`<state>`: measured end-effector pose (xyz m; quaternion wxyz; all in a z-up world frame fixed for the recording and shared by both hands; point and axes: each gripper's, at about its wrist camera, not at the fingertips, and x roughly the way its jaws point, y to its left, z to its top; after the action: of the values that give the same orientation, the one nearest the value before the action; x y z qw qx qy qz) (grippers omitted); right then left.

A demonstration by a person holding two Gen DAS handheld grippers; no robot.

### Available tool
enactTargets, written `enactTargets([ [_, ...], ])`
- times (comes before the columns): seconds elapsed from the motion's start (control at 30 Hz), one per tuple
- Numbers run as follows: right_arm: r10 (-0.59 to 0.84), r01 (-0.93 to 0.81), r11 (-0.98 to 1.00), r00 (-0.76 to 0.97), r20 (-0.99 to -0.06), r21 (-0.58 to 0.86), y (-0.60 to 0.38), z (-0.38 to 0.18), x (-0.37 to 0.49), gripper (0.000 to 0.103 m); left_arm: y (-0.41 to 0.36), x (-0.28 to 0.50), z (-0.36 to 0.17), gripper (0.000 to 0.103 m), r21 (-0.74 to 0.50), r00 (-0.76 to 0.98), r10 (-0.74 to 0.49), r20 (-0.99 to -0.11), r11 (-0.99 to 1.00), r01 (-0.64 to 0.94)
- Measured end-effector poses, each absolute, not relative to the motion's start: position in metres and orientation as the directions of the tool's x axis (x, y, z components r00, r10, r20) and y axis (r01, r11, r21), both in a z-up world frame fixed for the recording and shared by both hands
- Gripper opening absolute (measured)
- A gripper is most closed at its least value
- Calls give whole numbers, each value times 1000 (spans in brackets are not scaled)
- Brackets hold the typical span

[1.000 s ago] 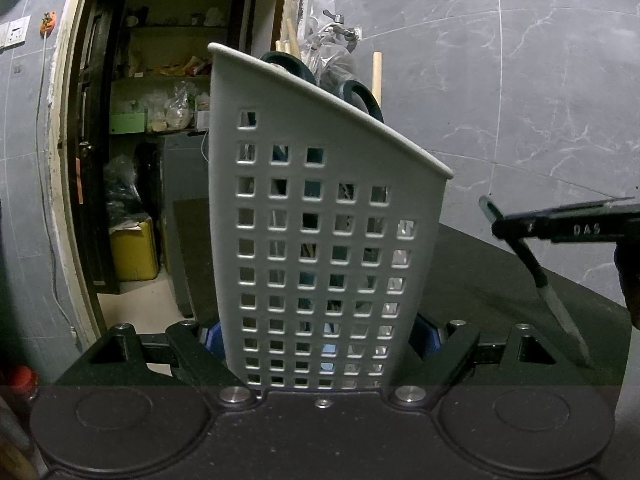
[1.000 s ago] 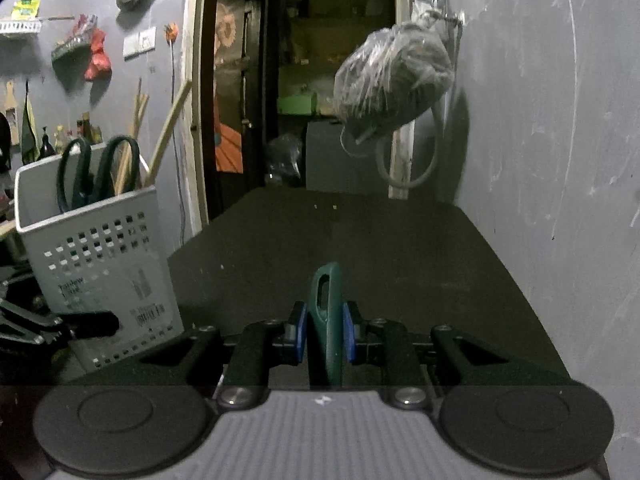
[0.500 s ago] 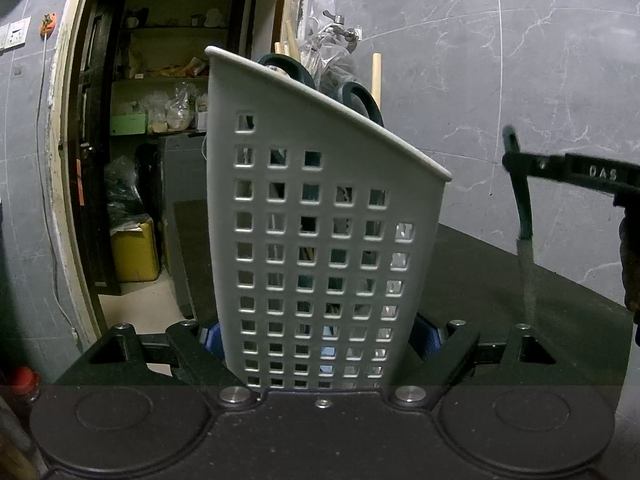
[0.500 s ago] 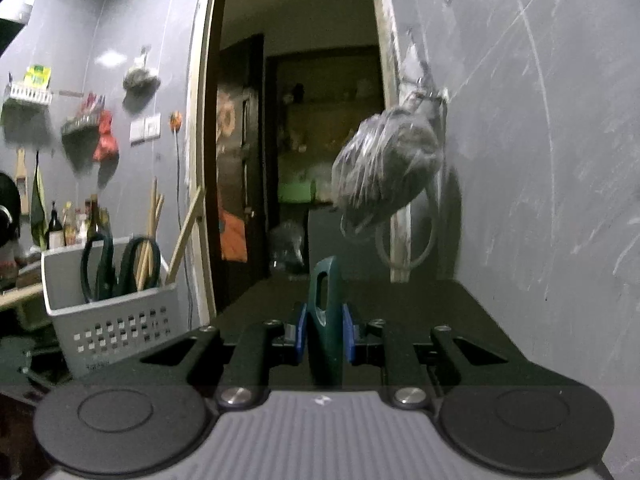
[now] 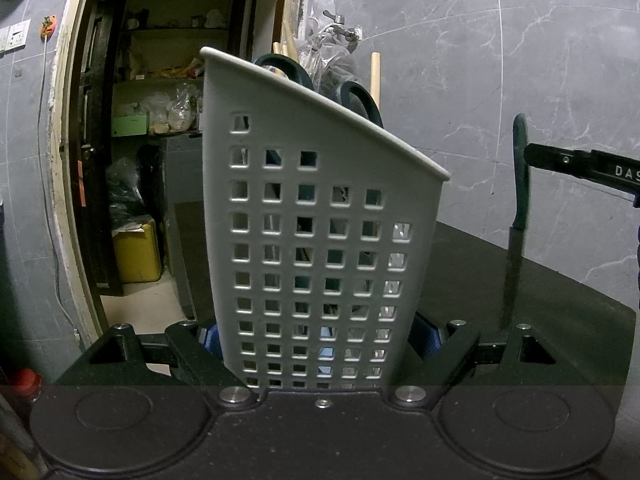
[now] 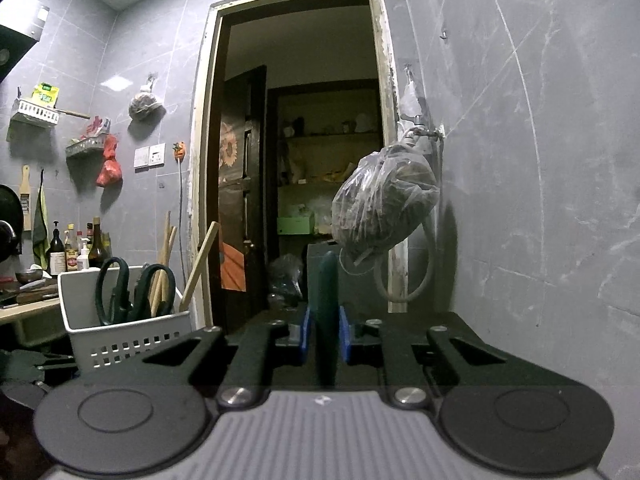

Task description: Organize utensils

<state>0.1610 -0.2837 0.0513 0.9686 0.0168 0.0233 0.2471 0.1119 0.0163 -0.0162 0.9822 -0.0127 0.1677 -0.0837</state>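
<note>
A white perforated utensil basket fills the left wrist view, and my left gripper is shut on its lower sides with its blue pads. Black scissors and wooden sticks poke out of its top. My right gripper pinches the green handle of a knife, and its jaws are closing on it. From the left wrist, the knife hangs upright with its blade down, to the right of the basket and apart from it. The basket sits low left in the right wrist view.
A black countertop runs under both grippers beside a grey tiled wall. A plastic bag hangs from a tap on that wall ahead of the knife. An open doorway lies behind. Bottles stand at far left.
The right gripper tipped up to level and rose a little. The knife swung from slanted to upright, blade down. The left gripper and basket stayed put.
</note>
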Motion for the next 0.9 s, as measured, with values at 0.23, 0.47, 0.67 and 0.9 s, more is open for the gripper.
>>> enactTargets([
  [0.23, 486, -486, 874, 873, -37, 20, -281, 48, 152, 6, 16, 112, -16, 86, -51, 930, -168, -328, 986, 160],
  [0.47, 491, -490, 871, 862, -127, 45, -278, 44, 165, 8, 17, 112, -17, 87, -58, 929, -173, -328, 985, 163],
  [0.67, 458, -451, 887, 824, -334, 102, -272, 39, 214, 50, 19, 114, -18, 86, -66, 927, -178, -331, 984, 165],
  [0.9, 395, -340, 919, 761, -516, 201, -259, 22, 310, 56, 21, 119, -19, 86, -76, 922, -185, -339, 983, 170],
])
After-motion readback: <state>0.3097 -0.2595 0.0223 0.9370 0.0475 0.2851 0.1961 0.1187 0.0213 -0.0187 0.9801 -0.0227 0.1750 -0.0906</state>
